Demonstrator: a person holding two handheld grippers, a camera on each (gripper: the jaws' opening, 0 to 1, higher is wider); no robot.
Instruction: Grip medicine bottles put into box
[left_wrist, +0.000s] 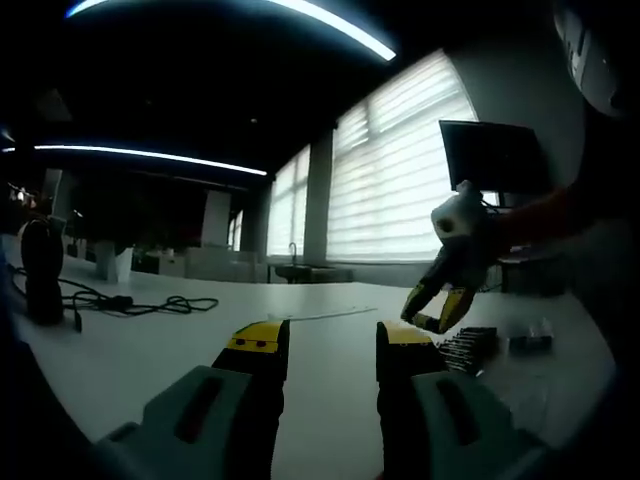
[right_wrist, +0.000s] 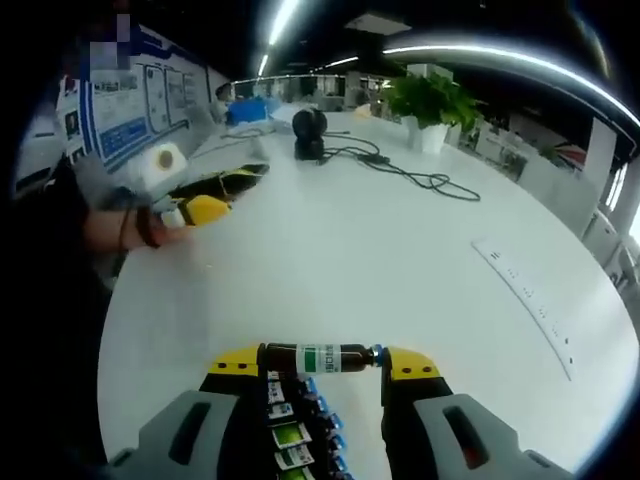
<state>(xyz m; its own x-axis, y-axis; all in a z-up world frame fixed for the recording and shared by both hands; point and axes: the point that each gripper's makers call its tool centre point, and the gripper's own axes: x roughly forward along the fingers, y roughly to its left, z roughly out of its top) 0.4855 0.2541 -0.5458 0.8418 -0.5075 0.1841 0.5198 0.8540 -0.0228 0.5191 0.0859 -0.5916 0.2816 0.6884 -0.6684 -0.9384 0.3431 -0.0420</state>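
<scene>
My right gripper (right_wrist: 323, 362) clamps a brown medicine bottle (right_wrist: 318, 357) above the box (right_wrist: 296, 425); my left gripper (left_wrist: 333, 340) gapes over the white table (left_wrist: 150, 345).

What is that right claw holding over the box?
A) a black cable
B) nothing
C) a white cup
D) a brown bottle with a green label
D: the right claw clamps a brown bottle lying crosswise between its yellow tips, above the box.

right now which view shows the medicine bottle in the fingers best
The right gripper view: the medicine bottle lies crosswise between the right gripper fingers, label readable. In the left gripper view that gripper is distant and backlit, bottle indistinct.
</scene>
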